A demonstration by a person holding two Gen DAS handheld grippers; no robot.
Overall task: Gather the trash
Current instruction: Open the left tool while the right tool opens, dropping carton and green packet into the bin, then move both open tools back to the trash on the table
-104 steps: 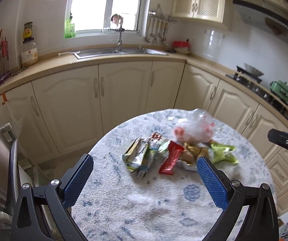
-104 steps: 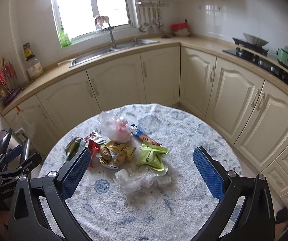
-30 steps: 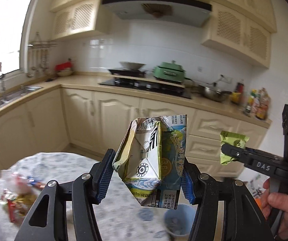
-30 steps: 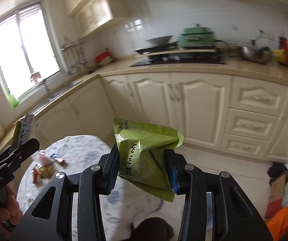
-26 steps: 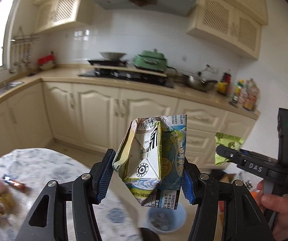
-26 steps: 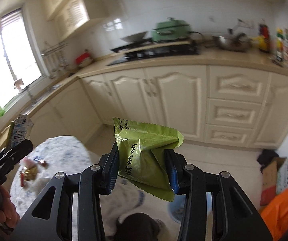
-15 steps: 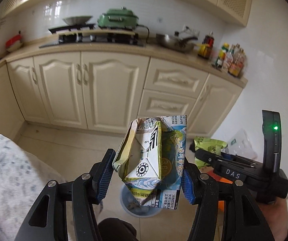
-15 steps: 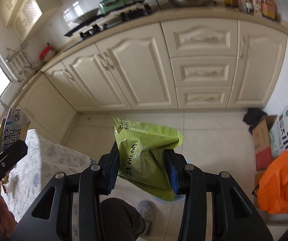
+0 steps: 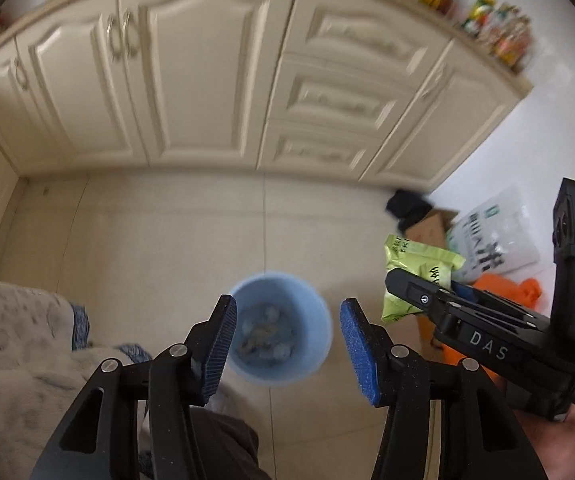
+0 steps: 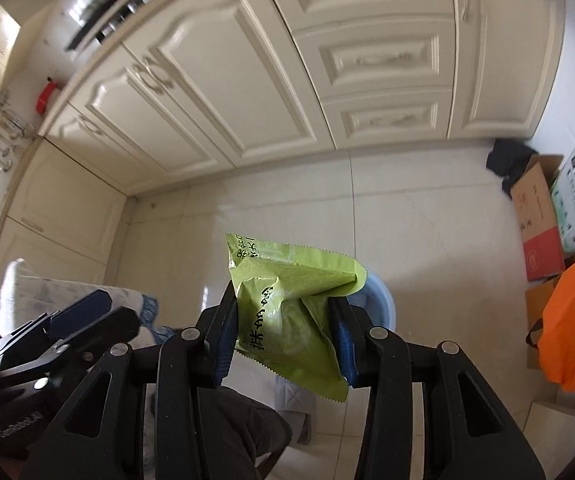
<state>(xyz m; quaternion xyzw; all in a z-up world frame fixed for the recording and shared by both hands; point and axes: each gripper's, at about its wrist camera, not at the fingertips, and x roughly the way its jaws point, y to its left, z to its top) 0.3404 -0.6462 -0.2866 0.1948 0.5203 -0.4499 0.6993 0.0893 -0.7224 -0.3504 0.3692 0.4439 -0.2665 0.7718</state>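
Left tool (image 9: 285, 344) tilts steeply down over the floor, nothing between its blue pads, jaws closing but still apart. Blue bin (image 9: 283, 334) sits on the tile floor right behind the gap, scraps inside, blurred. Right tool (image 10: 285, 338) also pitched steeply down, clamped on the green wrapper (image 10: 291, 316). In the left wrist view the right tool sits at 3 o'clock of the bin, wrapper sticking out of its tip toward 11 o'clock, a hand (image 9: 559, 440) under its body. Wrapper: lime green, crumpled, serrated edges, black print, puffed in the middle. In the right wrist view the bin rim shows just behind the wrapper at 3 o'clock. Bench cloth (image 9: 19, 360) at 9 o'clock of the bin, low left. Cream cabinets (image 9: 215, 68) at 12 o'clock. Orange bag (image 10: 571, 320) and cardboard box (image 10: 539, 216) at 3 o'clock.
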